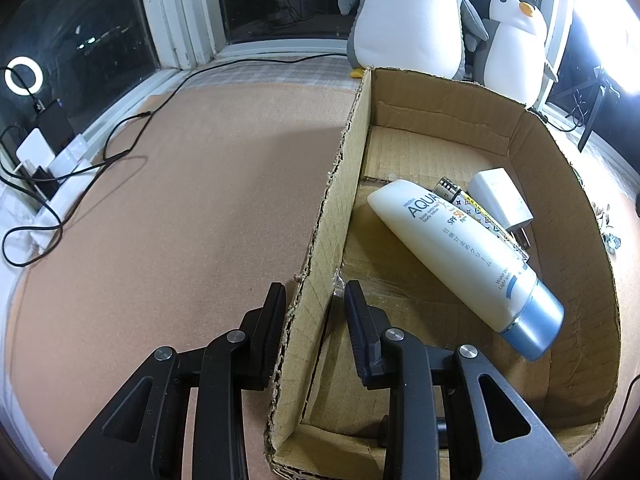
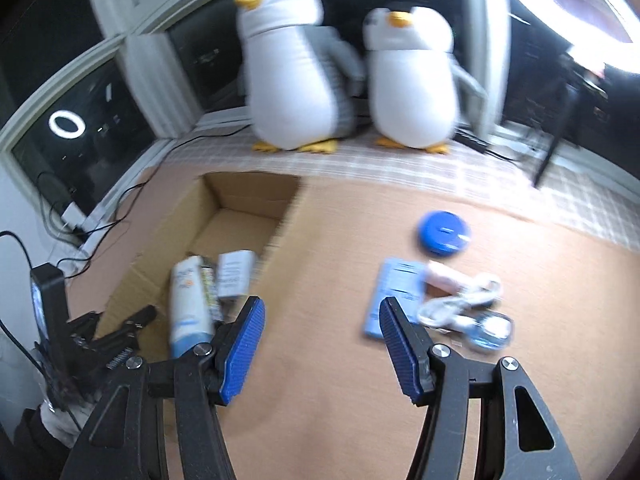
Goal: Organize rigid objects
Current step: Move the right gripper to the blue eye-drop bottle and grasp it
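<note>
A cardboard box [image 1: 340,184] stands on the tan mat; it also shows in the right wrist view [image 2: 156,240]. Inside lie a white sunscreen tube [image 1: 460,256], a patterned lighter [image 1: 476,208] and a white charger plug [image 1: 500,200]. My left gripper [image 1: 314,300] straddles the box's left wall, one finger on each side, shut on it. My right gripper [image 2: 320,316] is open and empty above the mat, right of the box. On the mat to its right lie a blue round case [image 2: 443,233], a light blue booklet [image 2: 394,292], a pink tube [image 2: 448,276], a white cable [image 2: 460,304] and a small blue-clear item [image 2: 490,330].
Two plush penguins [image 2: 296,68] [image 2: 412,80] stand on a checked cloth by the window. Black cables [image 1: 120,140] and chargers [image 1: 40,152] lie along the left sill. A tripod leg [image 2: 556,140] stands at the right.
</note>
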